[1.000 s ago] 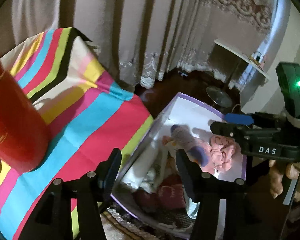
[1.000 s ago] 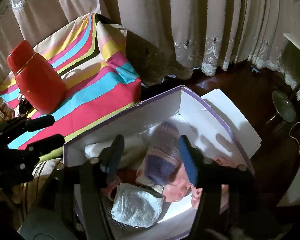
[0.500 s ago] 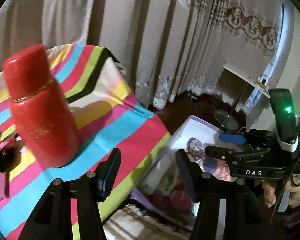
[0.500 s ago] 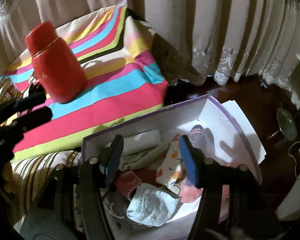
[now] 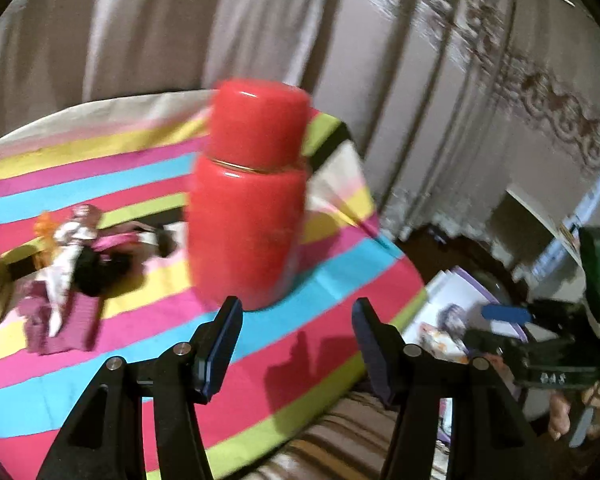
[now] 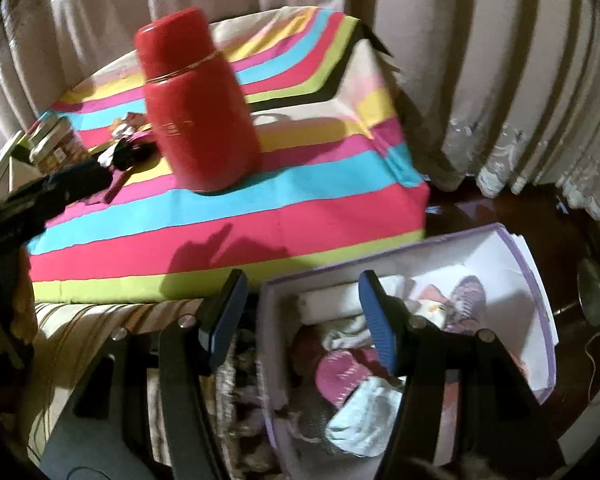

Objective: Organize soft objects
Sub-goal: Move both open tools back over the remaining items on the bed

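Right wrist view has the big stuff: the striped cloth (image 6: 260, 216) covers a raised surface, stripes running left to right, and its near edge drops off just above the white box (image 6: 512, 256) with the purple rim. That box sits lower, on the dark floor, right up against the cloth's corner, and it's packed with soft bits: a pink sock (image 6: 342, 374), a pale blue cloth (image 6: 364, 420) nearest the camera, and a purple knit sock (image 6: 466, 300) lying with its long axis running toward the far right corner. The red flask (image 6: 196, 112) stands upright on the cloth, well back from the near edge, leaving a wide bare band of stripes in front of it.

Left wrist view is pretty blurry, but left of the flask there's a small heap of soft things (image 5: 76, 264) on the cloth; looks like a doll plus dark and magenta fabric, though I can't swear to it.

The right gripper (image 6: 300, 320) hangs over the box's left wall, fingers apart, nothing between them. The left gripper (image 5: 296, 348) is over the bare cloth in front of the flask, also spread and empty.
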Action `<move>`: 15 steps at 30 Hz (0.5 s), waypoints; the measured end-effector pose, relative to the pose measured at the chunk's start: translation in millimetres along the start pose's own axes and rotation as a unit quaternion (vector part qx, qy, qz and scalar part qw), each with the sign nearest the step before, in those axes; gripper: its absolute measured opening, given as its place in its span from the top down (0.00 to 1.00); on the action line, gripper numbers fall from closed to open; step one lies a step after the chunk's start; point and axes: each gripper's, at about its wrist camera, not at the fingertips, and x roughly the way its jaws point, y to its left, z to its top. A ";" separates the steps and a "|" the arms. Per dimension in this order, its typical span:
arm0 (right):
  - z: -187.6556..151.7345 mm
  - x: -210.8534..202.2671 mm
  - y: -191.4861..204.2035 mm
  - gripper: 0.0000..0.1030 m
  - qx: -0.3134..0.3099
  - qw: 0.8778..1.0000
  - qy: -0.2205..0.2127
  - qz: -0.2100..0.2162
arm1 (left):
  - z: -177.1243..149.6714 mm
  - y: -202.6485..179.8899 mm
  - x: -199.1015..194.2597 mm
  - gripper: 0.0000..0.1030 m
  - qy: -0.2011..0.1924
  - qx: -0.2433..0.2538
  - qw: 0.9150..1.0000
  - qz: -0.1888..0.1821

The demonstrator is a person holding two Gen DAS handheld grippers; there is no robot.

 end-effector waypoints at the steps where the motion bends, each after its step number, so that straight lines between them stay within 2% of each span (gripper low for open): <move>1: 0.7 0.1 4.6 0.40 -0.003 1.000 0.001 0.002 | 0.2 7.2 -2.1 0.44 -0.005 -0.006 1.000 0.004; 8: 11.1 4.3 52.3 0.40 -0.045 0.999 0.002 0.030 | 5.6 67.7 -21.7 0.44 -0.043 -0.059 0.996 0.060; 15: 26.3 13.0 108.1 0.40 -0.088 0.994 0.002 0.070 | -0.2 137.3 -36.6 0.44 -0.058 -0.138 0.983 0.105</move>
